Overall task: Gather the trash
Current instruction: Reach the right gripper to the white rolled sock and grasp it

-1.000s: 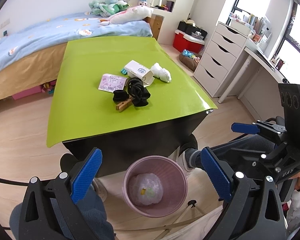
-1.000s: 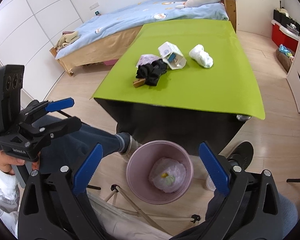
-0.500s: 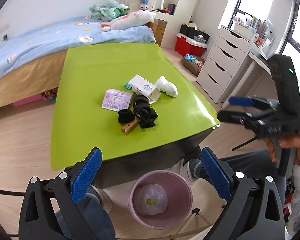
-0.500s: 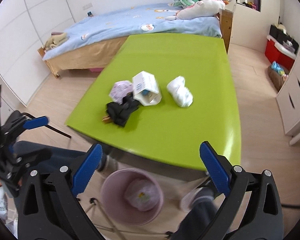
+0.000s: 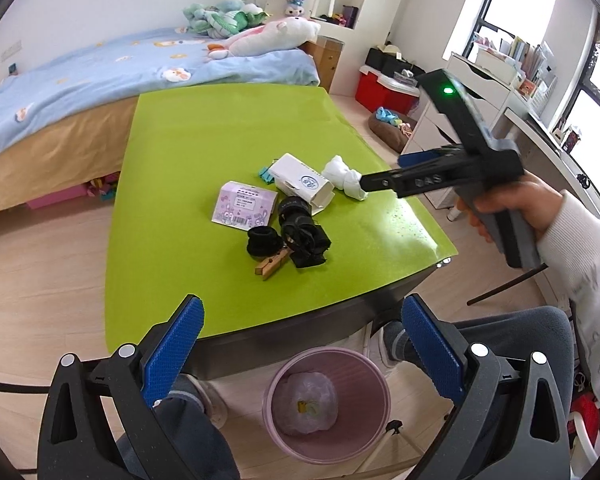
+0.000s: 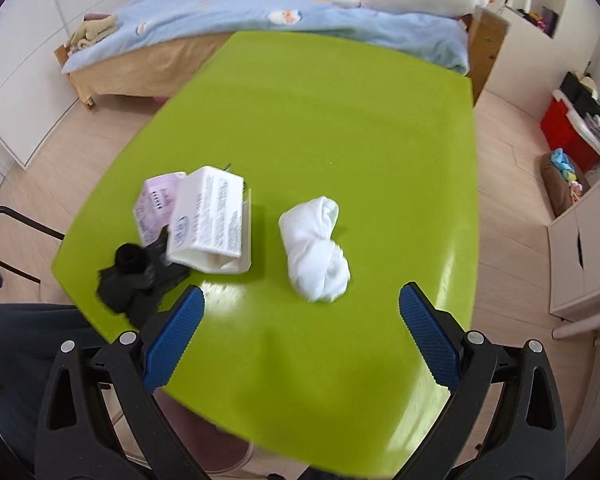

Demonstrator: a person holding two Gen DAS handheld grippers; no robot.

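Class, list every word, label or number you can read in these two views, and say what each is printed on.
"UAS": moulded on the right gripper; first letter uncertain.
White box: round blue logo and lines of print, too blurred to read.
Purple packet: barcode and small print, too small to read.

Black tool, ribbed blue pads

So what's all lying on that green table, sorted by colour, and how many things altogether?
White: 2, the crumpled white tissue wad and the white printed carton.
Purple: 1, the small purple cardboard box.
Black: 2, the black fabric ring and the black strap bundle.
Wood: 1, the wooden clothespin.
Teal: 1, the small teal clip.
Total: 7.
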